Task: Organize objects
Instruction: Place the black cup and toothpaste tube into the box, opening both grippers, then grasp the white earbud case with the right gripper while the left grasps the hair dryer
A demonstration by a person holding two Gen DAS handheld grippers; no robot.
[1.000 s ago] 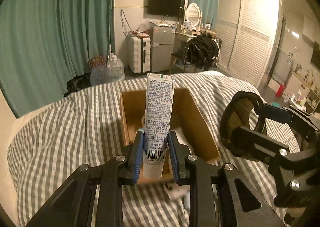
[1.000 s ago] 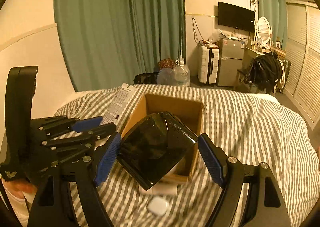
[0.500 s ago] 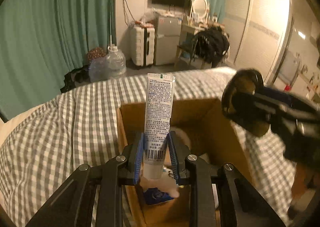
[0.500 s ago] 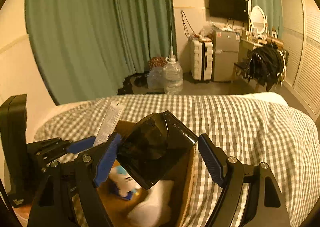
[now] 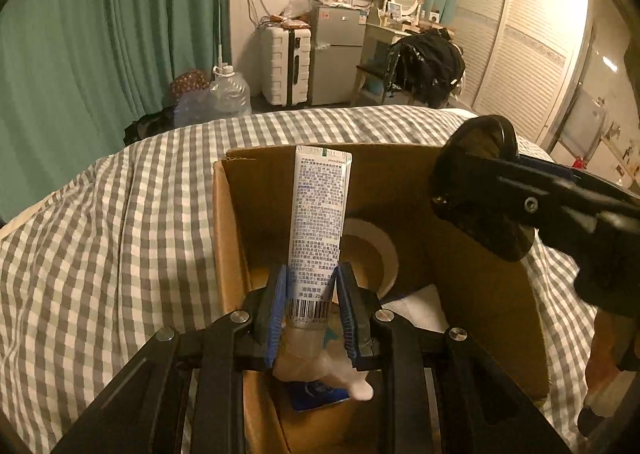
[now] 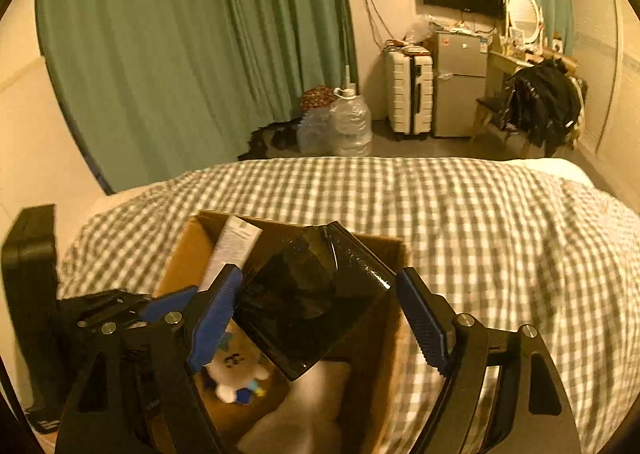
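Observation:
My left gripper (image 5: 312, 310) is shut on a white tube (image 5: 318, 218) with blue print, held upright over the open cardboard box (image 5: 228, 238) on the checked bed. My right gripper (image 6: 320, 318) is shut on a black shiny box-shaped object (image 6: 312, 298) and holds it tilted above the same cardboard box (image 6: 384, 354). From the left wrist view the right gripper and its black object (image 5: 480, 198) hang over the box's right side. Inside the box lie a small plush toy (image 6: 236, 370), a roll of tape (image 5: 372, 254) and something white (image 6: 296, 414).
The checked duvet (image 6: 480, 238) covers the bed around the box. Beyond the bed stand green curtains (image 5: 100, 34), water jugs (image 5: 228, 94), a white suitcase (image 5: 286, 62), a small fridge (image 5: 336, 50) and a chair with black clothes (image 5: 424, 62).
Both grippers have moved forward over the box with their objects still held. The box now fills the lower views and its contents show.

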